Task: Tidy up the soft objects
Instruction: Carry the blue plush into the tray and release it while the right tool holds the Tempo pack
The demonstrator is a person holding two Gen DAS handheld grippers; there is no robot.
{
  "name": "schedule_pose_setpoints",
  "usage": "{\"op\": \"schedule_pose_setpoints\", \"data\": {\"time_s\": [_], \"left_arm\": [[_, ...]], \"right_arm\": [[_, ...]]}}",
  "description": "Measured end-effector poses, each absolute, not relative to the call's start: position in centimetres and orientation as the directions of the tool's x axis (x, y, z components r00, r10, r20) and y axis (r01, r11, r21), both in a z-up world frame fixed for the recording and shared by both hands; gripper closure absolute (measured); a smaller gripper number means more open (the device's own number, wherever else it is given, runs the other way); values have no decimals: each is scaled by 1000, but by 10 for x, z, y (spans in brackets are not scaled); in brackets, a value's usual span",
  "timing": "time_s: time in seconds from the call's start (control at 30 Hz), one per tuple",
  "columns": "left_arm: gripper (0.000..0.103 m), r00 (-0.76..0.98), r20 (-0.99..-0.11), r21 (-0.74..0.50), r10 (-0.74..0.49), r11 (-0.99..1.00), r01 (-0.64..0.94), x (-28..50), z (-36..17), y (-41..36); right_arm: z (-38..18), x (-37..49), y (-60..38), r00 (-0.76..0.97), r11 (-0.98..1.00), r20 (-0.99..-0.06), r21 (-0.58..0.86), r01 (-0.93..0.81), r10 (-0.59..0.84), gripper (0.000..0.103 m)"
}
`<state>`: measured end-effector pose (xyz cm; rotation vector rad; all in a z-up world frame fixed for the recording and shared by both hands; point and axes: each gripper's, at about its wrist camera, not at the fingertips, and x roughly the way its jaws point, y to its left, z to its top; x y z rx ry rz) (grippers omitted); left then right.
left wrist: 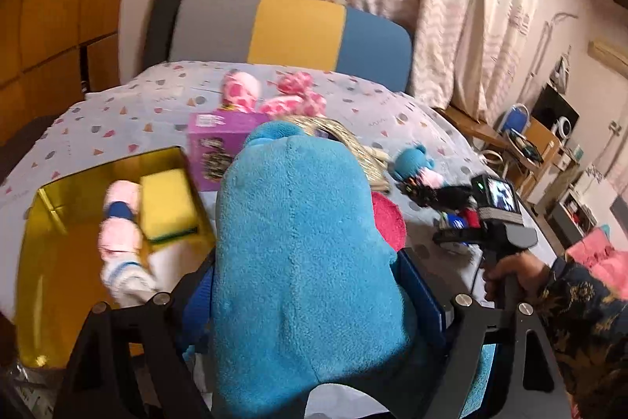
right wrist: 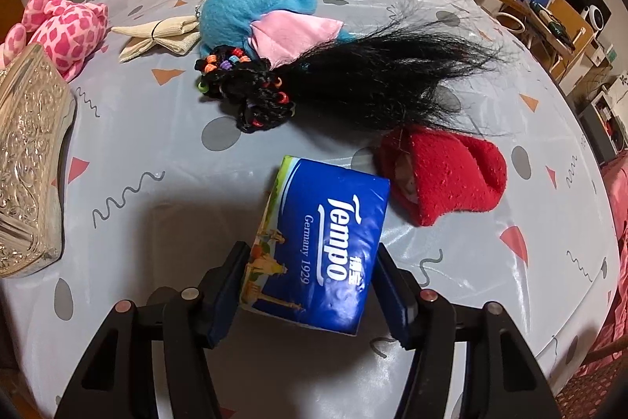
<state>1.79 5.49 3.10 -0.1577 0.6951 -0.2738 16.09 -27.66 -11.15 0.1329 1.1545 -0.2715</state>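
The left tongs [left wrist: 310,305] pinch a big blue plush toy [left wrist: 306,242], fuzzy and bulky, which fills the middle of the left wrist view and is lifted above the bed [left wrist: 129,105]. It hides much of what lies behind it. To its left stands an open gold box [left wrist: 59,207] holding a yellow sponge [left wrist: 167,203] and a pink-and-white soft item [left wrist: 121,222]; a purple box [left wrist: 214,144] sits just behind.

The right tongs [right wrist: 310,285] have their pads against both sides of a blue Tempo tissue pack [right wrist: 325,242], glossy, tilted, lying on the patterned bed sheet [right wrist: 157,152]. Just beyond it lie a red sock [right wrist: 443,175] and a black wig [right wrist: 373,77] with coloured beads. A small blue plush [right wrist: 243,14] with a pink cloth touches the wig. Further left lie a pink spotted plush [right wrist: 66,26] and a silver embossed case [right wrist: 27,160].
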Motion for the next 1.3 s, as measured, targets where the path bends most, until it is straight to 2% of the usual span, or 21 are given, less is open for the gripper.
{"op": "schedule_pose_setpoints", "data": {"time_s": [0.2,0.33,0.53,0.73,0.9,1.03,1.3], "left_arm": [[18,761,-620,-241,-190,969,45,18,41,134],[18,757,-653,-178,-35,978,-108,21,36,198],[18,693,-715,-73,97,974,-212,40,10,252],[18,633,-761,22,147,979,-200,82,-22,263],[17,617,-774,52,143,985,-163,116,-38,256],[15,549,-819,103,168,984,-148,144,-59,253],[10,546,-816,58,190,967,-249,147,-58,271]], "right_arm": [[-112,160,-277,376,962,-916,-39,269,-142,41],[-112,163,-278,374,965,-917,-42,257,-140,41],[-113,164,-278,375,969,-918,-40,244,-132,41],[-114,163,-280,378,971,-916,-43,236,-133,41],[-114,163,-280,378,971,-916,-46,234,-135,41],[-115,162,-279,380,971,-915,-49,234,-137,41],[-115,162,-277,381,971,-914,-52,233,-141,41]]}}
